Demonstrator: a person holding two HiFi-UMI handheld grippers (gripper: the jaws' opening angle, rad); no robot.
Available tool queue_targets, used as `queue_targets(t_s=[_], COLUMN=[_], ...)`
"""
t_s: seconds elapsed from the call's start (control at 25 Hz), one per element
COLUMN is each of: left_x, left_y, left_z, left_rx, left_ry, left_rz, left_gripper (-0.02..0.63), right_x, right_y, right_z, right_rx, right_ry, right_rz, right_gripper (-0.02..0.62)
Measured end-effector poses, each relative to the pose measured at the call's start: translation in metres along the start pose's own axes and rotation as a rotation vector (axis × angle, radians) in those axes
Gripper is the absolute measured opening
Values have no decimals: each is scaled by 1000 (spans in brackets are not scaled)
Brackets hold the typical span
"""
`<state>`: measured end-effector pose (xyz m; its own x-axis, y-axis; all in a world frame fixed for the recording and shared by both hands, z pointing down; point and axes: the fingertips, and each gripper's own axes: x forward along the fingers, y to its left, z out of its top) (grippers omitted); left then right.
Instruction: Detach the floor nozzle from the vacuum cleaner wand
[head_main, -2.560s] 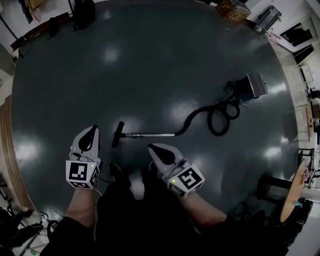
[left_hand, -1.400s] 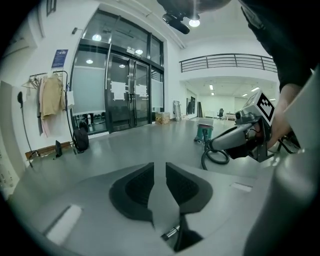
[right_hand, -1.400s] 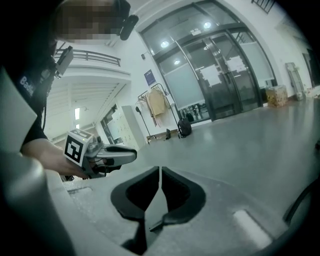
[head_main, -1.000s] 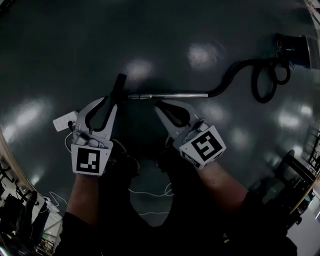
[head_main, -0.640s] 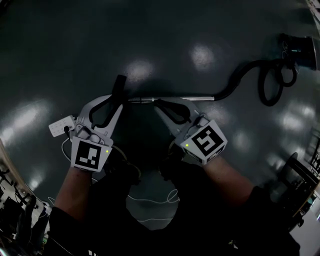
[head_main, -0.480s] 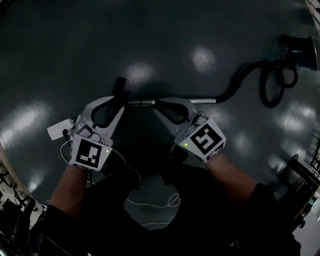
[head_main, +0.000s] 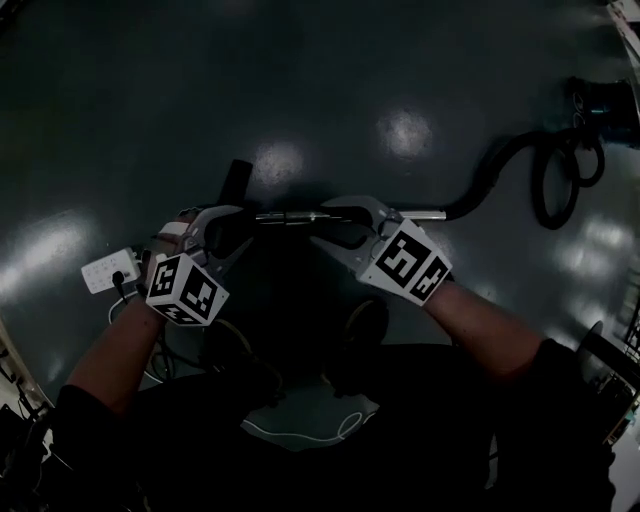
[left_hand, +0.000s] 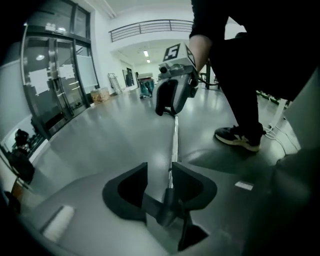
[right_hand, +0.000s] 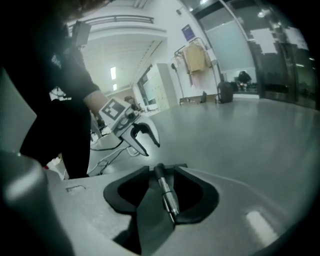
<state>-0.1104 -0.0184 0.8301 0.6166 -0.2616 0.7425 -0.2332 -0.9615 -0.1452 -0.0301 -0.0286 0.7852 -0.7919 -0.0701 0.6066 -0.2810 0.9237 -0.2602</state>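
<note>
In the head view, your left gripper and right gripper face each other along the wand, left of centre. The floor nozzle lies just above the left one.

In the left gripper view, the jaws stand apart, straddling the nozzle's neck with the wand close to one jaw. Closing off-centre could twist the nozzle instead of gripping it.

In the right gripper view, the jaws also stand apart and the wand leans against one side. If you pull before clamping, the smooth tube will likely slip, and the hose at the right may drag it.
</note>
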Motion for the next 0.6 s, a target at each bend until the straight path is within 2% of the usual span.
queue_targets(t_s=[0.16, 0.4, 0.6], left_x=[30, 73, 96], left_y=[-14, -33, -36], left_z=[-32, -78, -105], left_rx=[124, 242, 320], left_ry=[85, 238, 343], left_rz=[-48, -149, -173], left_gripper=[172, 200, 219], right_x=[37, 83, 106], right_y=[1, -19, -24], right_z=[-47, -125, -175], right_rx=[-151, -315, -426], right_ry=[171, 386, 530], right_rz=[39, 44, 56], right_gripper=[171, 211, 219])
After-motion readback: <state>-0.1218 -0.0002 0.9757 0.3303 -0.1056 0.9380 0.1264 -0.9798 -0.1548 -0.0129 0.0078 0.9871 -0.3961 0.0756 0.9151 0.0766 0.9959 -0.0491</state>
